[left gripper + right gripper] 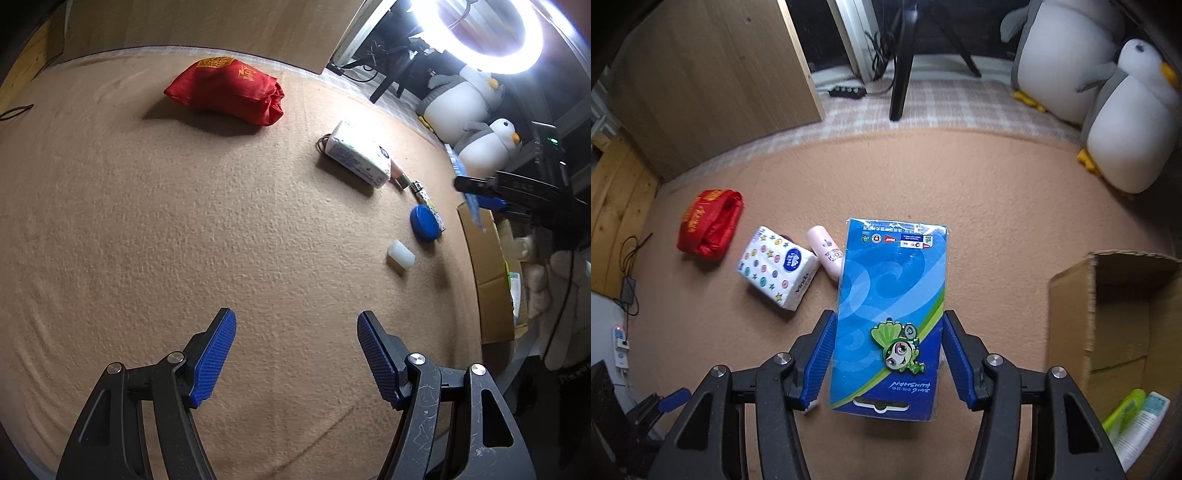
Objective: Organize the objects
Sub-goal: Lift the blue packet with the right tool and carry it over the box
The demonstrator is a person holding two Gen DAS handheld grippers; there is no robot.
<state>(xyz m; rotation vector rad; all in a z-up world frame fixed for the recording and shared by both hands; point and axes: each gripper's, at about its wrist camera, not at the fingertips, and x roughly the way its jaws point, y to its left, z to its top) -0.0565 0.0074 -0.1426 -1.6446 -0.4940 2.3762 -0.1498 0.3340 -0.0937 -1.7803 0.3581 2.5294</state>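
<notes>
My right gripper (888, 321) is shut on a blue packaged card (894, 280) with a green cartoon pin, its pads pressing on both long edges, and holds it above the tan carpet (997, 221). The left wrist view shows that gripper (480, 192) at the right, over a cardboard box (487, 273). My left gripper (295, 321) hangs open over bare carpet with nothing between its fingers. On the carpet lie a red pouch (227, 90), a tissue pack (356, 155), a pink bottle (827, 249), a blue lid (424, 223) and a white cylinder (400, 256).
The open cardboard box (1108, 306) stands at the right with bottles (1137, 417) inside. Two plush penguins (1126, 129) sit at the far right. A wooden panel (713, 74), a stand's legs and a power strip lie beyond the carpet. A gloved hand (561, 295) shows at the right.
</notes>
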